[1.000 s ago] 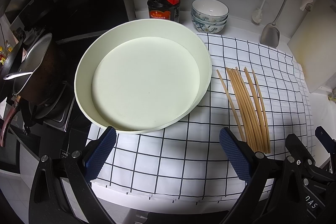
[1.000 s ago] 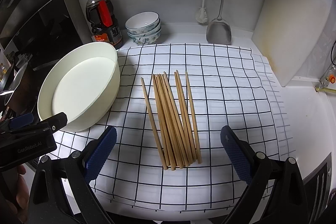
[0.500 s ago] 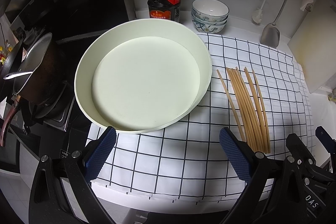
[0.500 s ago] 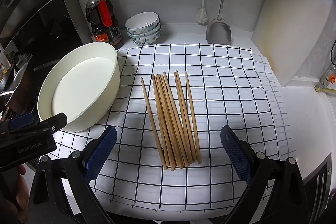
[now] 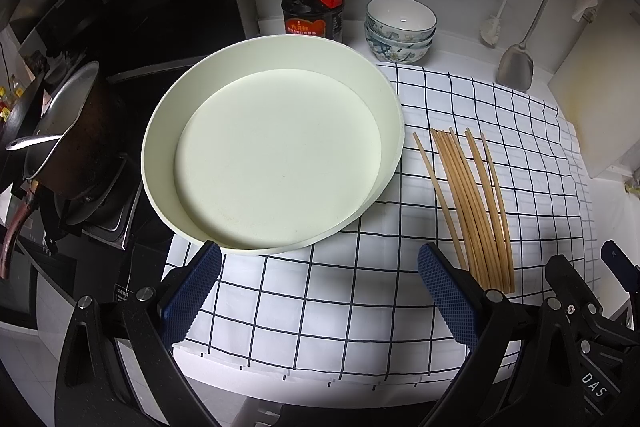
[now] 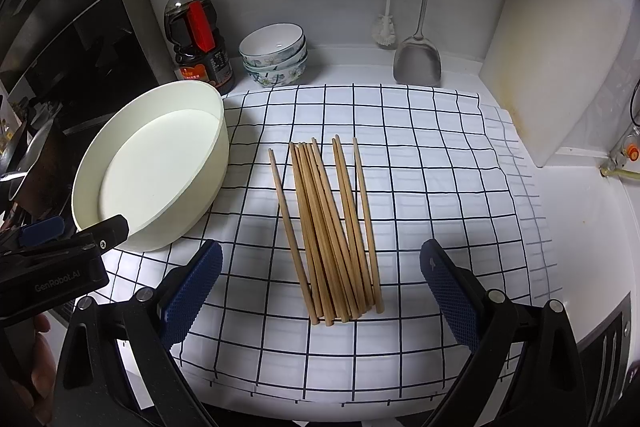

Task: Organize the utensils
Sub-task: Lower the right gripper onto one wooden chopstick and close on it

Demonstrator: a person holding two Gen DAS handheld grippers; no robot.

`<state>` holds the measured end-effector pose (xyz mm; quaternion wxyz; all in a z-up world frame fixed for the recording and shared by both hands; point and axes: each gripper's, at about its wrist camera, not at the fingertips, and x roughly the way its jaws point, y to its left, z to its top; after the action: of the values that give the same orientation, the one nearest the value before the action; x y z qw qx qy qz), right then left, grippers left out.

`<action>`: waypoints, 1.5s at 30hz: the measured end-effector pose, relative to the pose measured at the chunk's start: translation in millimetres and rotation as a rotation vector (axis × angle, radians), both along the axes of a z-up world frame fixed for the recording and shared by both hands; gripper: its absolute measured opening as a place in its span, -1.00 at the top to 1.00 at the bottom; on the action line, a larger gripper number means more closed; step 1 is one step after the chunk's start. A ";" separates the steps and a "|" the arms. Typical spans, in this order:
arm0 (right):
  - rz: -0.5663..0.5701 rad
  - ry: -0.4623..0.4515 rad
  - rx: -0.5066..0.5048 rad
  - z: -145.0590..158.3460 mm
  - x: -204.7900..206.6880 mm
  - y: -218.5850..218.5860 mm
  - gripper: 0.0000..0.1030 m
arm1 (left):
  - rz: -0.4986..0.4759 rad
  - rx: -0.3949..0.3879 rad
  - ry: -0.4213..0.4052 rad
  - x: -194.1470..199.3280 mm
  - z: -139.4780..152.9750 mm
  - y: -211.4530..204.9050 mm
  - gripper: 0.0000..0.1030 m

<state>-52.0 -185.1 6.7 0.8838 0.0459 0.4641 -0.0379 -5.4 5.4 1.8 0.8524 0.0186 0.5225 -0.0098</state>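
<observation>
We hold both tools above the near edge of a white worktop (image 6: 580, 227) spread with a white cloth checked in thin black lines (image 6: 420, 155). The left tool (image 5: 318, 291) has its blue-padded fingers (image 5: 192, 291) spread wide apart with nothing between them, and it faces a large round cream-white shallow tub (image 5: 160, 131) at 12 o'clock, whose near rim sits just beyond the fingertips. The right tool (image 6: 320, 291) is likewise spread wide and empty, and it points at a bundle of light wooden chopsticks (image 6: 328, 227).

In the right wrist view the chopsticks lie flat on the cloth at 12 o'clock, their near ends gathered between the two fingers and their far ends fanning out slightly. One stick lies a little apart on the 9 o'clock side. The tub (image 6: 216, 163) rests at 10 o'clock from them, near but not touching, and stands empty.

Along the back wall, at 11 o'clock, stand a dark sauce bottle with a red cap and red handle (image 6: 198, 39) and a stack of white bowls with a blue floral pattern (image 6: 276, 59). A steel spatula (image 6: 418, 61) hangs at 1 o'clock, and a white cutting board (image 6: 560, 47) leans at 2 o'clock. In the left wrist view, a dark pot (image 5: 80, 139) sits on the stove at 9 o'clock.
</observation>
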 end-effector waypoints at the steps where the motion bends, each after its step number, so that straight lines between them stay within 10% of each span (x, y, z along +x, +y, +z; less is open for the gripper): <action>1: 0.001 0.000 0.000 0.2 0.0 -0.4 -0.84 | 0.000 0.000 -0.001 0.6 -0.1 -0.6 -0.88; 20: 0.008 0.014 -0.023 -28.4 -5.7 -45.4 -0.84 | -0.023 -0.064 0.039 -3.9 -34.9 -39.5 -0.88; 35: 0.081 0.031 -0.025 -107.8 31.9 -102.7 -0.83 | -0.014 -0.146 -0.096 -1.4 -87.9 -98.0 -0.88; 45: 0.131 0.028 -0.087 -135.5 52.0 -102.0 -0.83 | 0.043 -0.078 -0.115 9.8 -118.2 -108.4 -0.88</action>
<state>0.0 -287.1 -128.8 0.8789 -0.0237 0.4765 -0.0008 4.4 -103.0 -116.3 0.8811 -0.0252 0.4721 -0.0106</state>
